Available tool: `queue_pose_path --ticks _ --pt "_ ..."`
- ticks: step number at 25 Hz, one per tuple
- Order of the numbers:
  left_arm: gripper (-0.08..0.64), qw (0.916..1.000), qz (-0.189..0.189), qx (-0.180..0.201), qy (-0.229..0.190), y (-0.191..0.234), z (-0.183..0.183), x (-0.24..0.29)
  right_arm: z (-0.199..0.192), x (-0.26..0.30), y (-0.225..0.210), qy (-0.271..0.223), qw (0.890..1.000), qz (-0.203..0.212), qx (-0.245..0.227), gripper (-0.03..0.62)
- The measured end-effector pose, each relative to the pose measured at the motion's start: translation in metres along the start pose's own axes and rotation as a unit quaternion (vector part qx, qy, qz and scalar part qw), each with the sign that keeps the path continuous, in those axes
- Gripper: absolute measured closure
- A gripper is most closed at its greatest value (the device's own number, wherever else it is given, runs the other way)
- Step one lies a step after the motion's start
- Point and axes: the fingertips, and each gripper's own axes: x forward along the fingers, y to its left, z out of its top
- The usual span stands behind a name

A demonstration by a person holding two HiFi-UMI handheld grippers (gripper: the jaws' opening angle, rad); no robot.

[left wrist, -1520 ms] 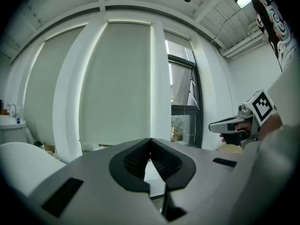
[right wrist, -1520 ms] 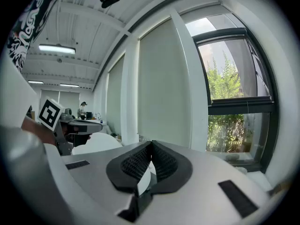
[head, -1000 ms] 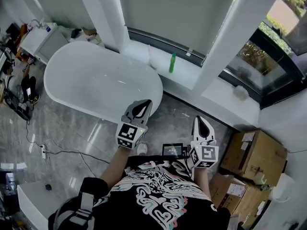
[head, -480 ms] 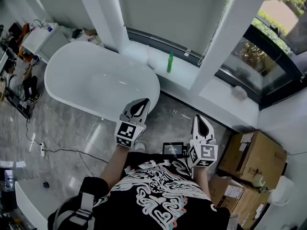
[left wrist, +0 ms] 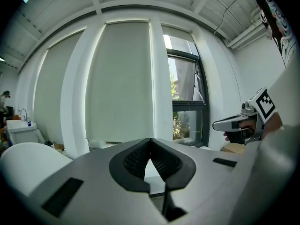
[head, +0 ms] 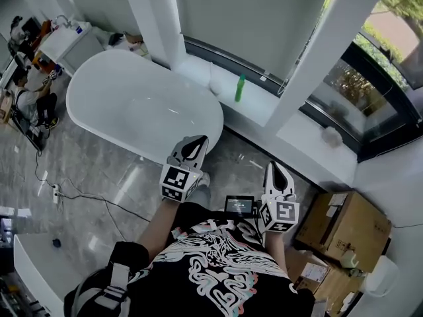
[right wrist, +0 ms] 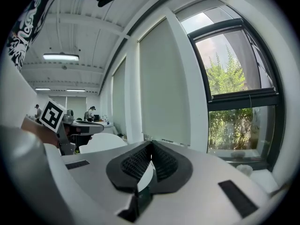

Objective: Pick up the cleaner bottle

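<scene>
The green cleaner bottle [head: 240, 88] stands upright on the white window ledge [head: 258, 107], just past the bathtub's right end. My left gripper [head: 198, 142] is held over the floor by the tub's rim, well short of the bottle, its jaws shut with nothing between them [left wrist: 150, 140]. My right gripper [head: 274, 166] hangs further right and nearer my body, also shut and empty [right wrist: 151, 145]. Neither gripper view shows the bottle. The right gripper [left wrist: 236, 123] shows at the right of the left gripper view.
A white oval bathtub [head: 99, 84] fills the left middle. Cardboard boxes [head: 344, 220] are stacked at the right. A small screen [head: 238, 206] lies by my feet. Cables [head: 63, 191] trail over the grey floor at left. A white pillar [head: 310, 51] rises right of the bottle.
The head view has swung slightly, so the floor and boxes have shifted in the picture. Both grippers stay shut and side by side, little moved against the tub and ledge.
</scene>
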Motion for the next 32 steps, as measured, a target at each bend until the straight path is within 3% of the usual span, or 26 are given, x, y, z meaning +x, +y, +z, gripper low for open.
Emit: queue_pose_path --ticks 6,13,32 --pt "0.543 1.0 0.001 -0.005 -0.002 0.012 0.002 0.018 -0.001 0.016 -0.007 0.005 1.0 -0.005 0.003 0.565" --pt "0.543 0.9999 -0.007 -0.009 -0.002 0.036 0.003 0.074 0.002 0.06 -0.035 0.015 1.0 -0.026 0.004 0.565" --pt "0.543 0.9985 -0.043 -0.016 0.028 0.158 0.005 0.254 0.036 0.273 -0.074 0.045 0.998 -0.032 -0.001 0.565"
